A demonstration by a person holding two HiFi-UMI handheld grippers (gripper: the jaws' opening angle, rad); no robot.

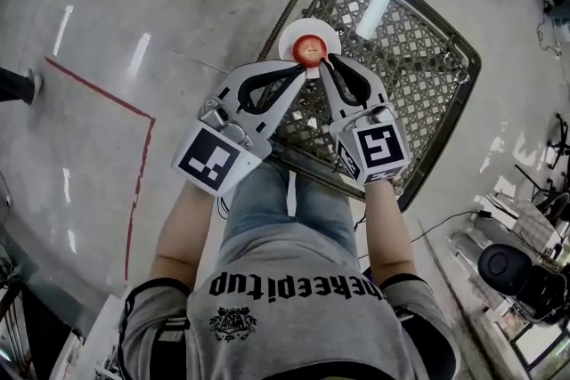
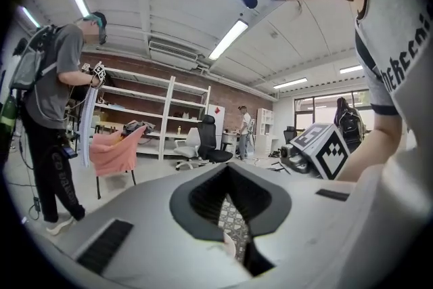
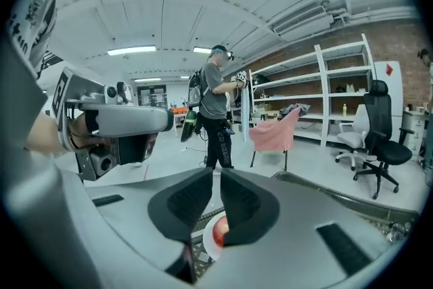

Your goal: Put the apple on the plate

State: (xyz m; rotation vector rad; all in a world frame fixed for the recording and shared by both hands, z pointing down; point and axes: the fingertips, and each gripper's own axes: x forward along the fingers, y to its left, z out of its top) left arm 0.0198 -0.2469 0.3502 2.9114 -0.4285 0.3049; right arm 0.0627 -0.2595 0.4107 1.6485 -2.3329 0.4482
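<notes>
Apple [image 1: 308, 50] sat on plate [image 1: 289, 38], at 12 o'clock of left gripper [image 1: 300, 72] and right gripper [image 1: 327, 63]; both clenched, empty.

From my right gripper [image 3: 218, 174] cam, apple [image 3: 220, 231] & plate [image 3: 208, 241] mostly hidden behind its jaws; only a sliver shows below tips.

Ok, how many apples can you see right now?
1. The apple sits on the white plate on the mesh table; part of the table is hidden, so more could be there.
</notes>
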